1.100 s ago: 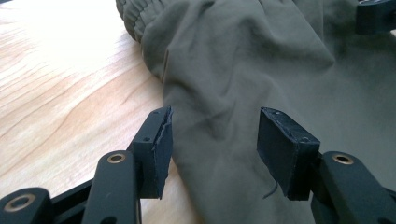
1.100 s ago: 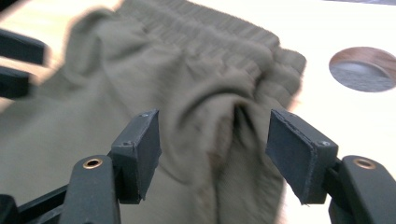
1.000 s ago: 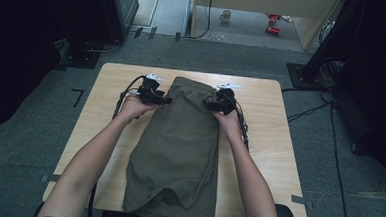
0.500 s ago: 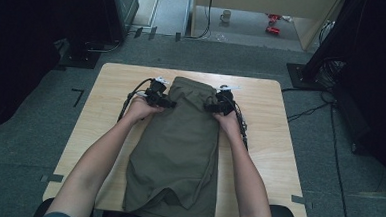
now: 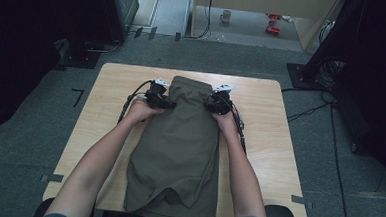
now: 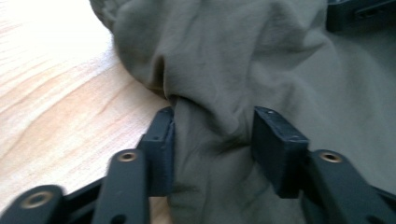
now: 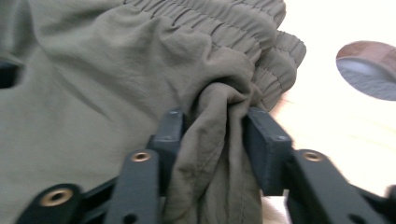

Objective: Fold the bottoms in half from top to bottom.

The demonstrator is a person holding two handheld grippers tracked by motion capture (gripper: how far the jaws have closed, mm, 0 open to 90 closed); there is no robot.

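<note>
An olive-green garment [image 5: 178, 153] with an elastic waistband [image 7: 243, 23] lies lengthwise on the wooden table [image 5: 274, 143], waistband at the far end. My left gripper [image 5: 164, 103] sits at the garment's left edge just below the waistband. Its jaws have just been closing, and a bunched fold of cloth [image 6: 210, 126] is squeezed between its pads. My right gripper [image 5: 212, 104] is at the opposite edge. Its jaws have just been closing too and pinch a gathered fold [image 7: 212, 135] under the waistband.
Bare tabletop lies on both sides of the garment, and its hem hangs over the near edge. Gripper cables [image 5: 131, 98] trail beside the forearms. On the floor beyond the table stand a mug [image 5: 226, 16], a red object [image 5: 273, 23] and dark equipment [image 5: 121, 9].
Both grippers have edged slightly inward against the garment's sides. The cloth near the waistband now looks narrower and bunched between them. The hands have otherwise stayed in place.
</note>
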